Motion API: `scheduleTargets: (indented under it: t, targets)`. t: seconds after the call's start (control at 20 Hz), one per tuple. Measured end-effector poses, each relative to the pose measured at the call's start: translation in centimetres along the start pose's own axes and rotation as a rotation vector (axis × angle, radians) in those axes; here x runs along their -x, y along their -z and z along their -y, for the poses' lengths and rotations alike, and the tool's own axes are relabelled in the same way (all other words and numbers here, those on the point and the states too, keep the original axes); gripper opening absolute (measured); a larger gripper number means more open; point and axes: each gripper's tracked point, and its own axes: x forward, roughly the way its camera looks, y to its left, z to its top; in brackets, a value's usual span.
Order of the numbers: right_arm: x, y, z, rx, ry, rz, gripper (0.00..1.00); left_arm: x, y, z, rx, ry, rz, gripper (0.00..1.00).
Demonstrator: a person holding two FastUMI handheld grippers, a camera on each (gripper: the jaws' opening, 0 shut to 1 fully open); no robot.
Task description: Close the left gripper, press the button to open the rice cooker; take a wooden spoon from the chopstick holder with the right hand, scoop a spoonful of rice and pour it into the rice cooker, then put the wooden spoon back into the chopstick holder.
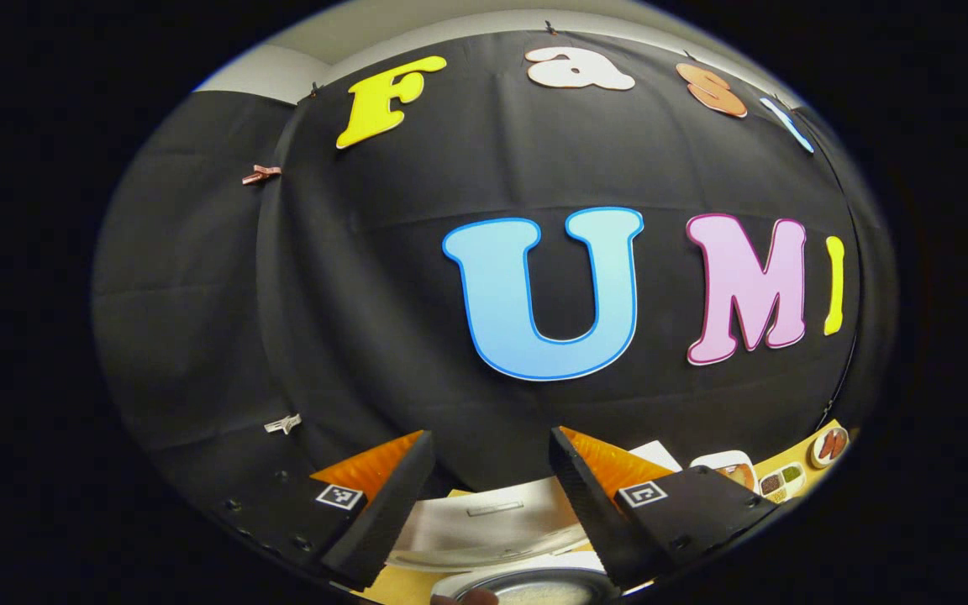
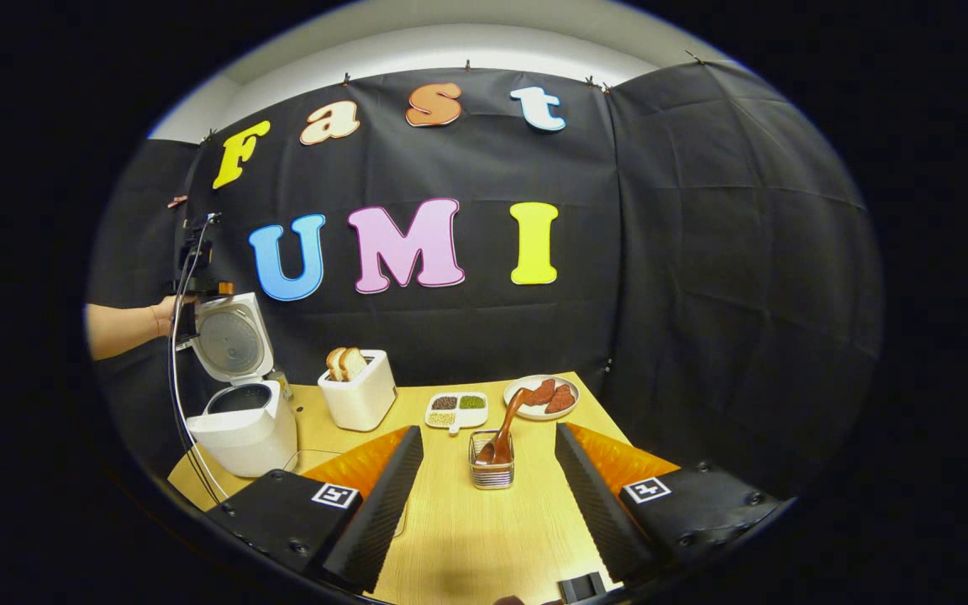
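The rice cooker (image 2: 240, 412) stands open at far left; both tools (image 1: 491, 470) (image 2: 488, 475) are wide, the right one before the chopstick holder (image 2: 491, 466) with the wooden spoon (image 2: 507, 424).

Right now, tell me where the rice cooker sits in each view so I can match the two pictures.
Left gripper view: the rice cooker is at the bottom centre, seen close up.
Right gripper view: it stands at the far left on the table, with its lid raised.
Shared landmark: the divided grain dish is at the lower right in the left gripper view and near the centre in the right gripper view.
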Motion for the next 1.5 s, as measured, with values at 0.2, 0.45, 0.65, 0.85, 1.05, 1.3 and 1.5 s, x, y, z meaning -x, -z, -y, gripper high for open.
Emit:
scheduleTargets:
  t: [0.2, 0.45, 0.65, 0.85, 1.05, 1.3, 1.5]
  targets:
    - [-1.1, 0.0, -0.8, -0.004, -0.012, -0.011, 0.98, 0.1, 0.6, 0.1, 0.044, -0.009, -0.010, 0.97]
    - [-2.6, -0.7, -2.0, -0.038, -0.063, -0.005, 0.98, 4.1, 2.4, 1.5, 0.126, -0.002, -0.060, 0.99]
    - [-3.0, -1.1, -2.3, -0.043, -0.096, -0.001, 0.98, 8.3, 4.9, 2.8, 0.138, -0.015, -0.089, 0.99]
    - [-2.7, -1.4, -2.4, -0.041, -0.122, 0.008, 0.98, 12.3, 9.0, 4.2, 0.094, -0.041, -0.139, 0.98]
    - [-2.2, -1.4, -2.1, -0.032, -0.135, 0.007, 0.98, 15.3, 14.0, 6.1, 0.086, -0.039, -0.210, 0.98]
    - [-1.6, -1.3, -2.0, -0.036, -0.144, 0.008, 0.98, 17.3, 19.1, 7.7, 0.097, -0.032, -0.284, 0.98]
    - [-1.2, -1.1, -2.0, -0.036, -0.143, 0.008, 0.98, 18.1, 22.0, 8.5, 0.139, -0.028, -0.344, 0.99]
